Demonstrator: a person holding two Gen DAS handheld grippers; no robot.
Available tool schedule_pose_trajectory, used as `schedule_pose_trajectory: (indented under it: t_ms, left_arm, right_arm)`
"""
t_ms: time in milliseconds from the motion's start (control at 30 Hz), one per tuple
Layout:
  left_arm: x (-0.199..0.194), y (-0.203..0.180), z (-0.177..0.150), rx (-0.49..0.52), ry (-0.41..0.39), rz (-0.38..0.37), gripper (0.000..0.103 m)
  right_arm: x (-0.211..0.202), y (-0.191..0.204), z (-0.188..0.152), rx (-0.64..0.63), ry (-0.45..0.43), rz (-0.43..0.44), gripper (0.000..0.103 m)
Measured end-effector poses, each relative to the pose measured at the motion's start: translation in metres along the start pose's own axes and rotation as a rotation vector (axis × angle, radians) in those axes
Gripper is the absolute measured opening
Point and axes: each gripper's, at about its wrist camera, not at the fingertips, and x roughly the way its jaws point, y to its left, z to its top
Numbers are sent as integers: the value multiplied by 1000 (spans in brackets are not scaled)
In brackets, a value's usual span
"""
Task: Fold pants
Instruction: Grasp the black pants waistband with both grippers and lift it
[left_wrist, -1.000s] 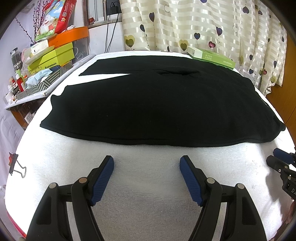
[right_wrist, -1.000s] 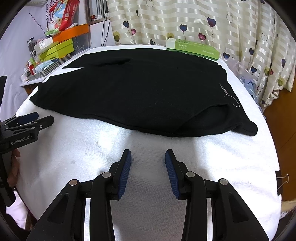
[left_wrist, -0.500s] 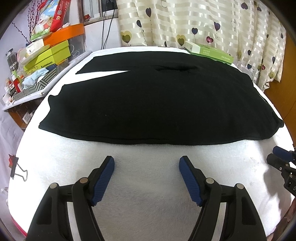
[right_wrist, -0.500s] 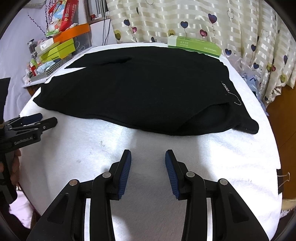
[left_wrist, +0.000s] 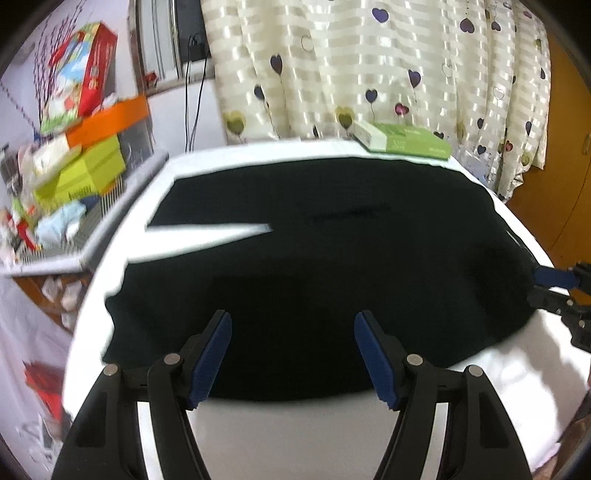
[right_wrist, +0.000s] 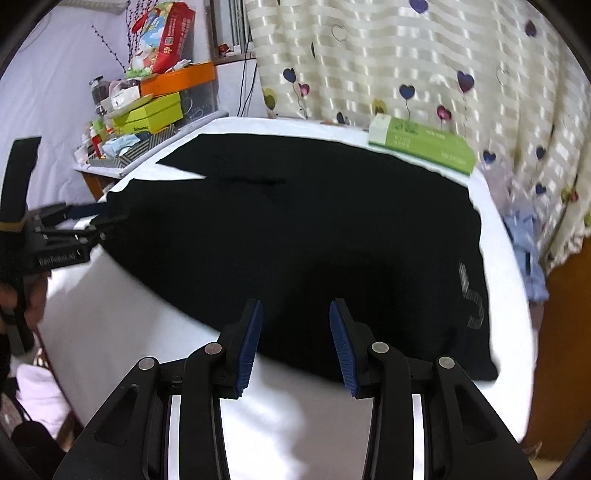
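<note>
Black pants (left_wrist: 314, 251) lie spread flat on a white towel-covered table (left_wrist: 295, 435), legs pointing left with a white wedge between them. My left gripper (left_wrist: 293, 354) is open, its blue pads over the near hem of the pants. My right gripper (right_wrist: 295, 339) is open too, fingers above the near edge of the pants (right_wrist: 295, 229) close to the waistband end, where a grey logo (right_wrist: 472, 299) shows. Each gripper appears in the other's view: the right gripper (left_wrist: 554, 284) at the pants' right edge, the left gripper (right_wrist: 74, 221) at the leg ends.
A green box (left_wrist: 402, 142) lies at the table's far edge before a heart-print curtain (left_wrist: 369, 66). Stacked boxes and clutter (left_wrist: 77, 147) fill a shelf on the left. A hand (right_wrist: 26, 295) holds the left gripper. Light blue cloth (right_wrist: 524, 243) hangs at the right.
Both grippers moved forward from the bare towel until their fingers reach over the near edge of the pants. The views tilted up and are blurred by motion. Both stayed open.
</note>
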Motion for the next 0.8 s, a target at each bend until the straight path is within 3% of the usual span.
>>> schedule_pose_trajectory:
  t_ms: [233, 500, 667, 800]
  left_arm:
    - [31, 21, 56, 35, -12, -13, 70]
    - [91, 40, 118, 72, -21, 6, 71]
    - [144, 53, 150, 76, 38, -24, 71]
    - [190, 64, 168, 96, 81, 0, 71]
  right_arm:
    - [22, -23, 49, -75, -38, 32, 40]
    - [84, -66, 110, -112, -38, 92, 40]
    - [129, -94, 145, -117, -32, 136, 40]
    - [165, -115, 169, -124, 3, 150, 40]
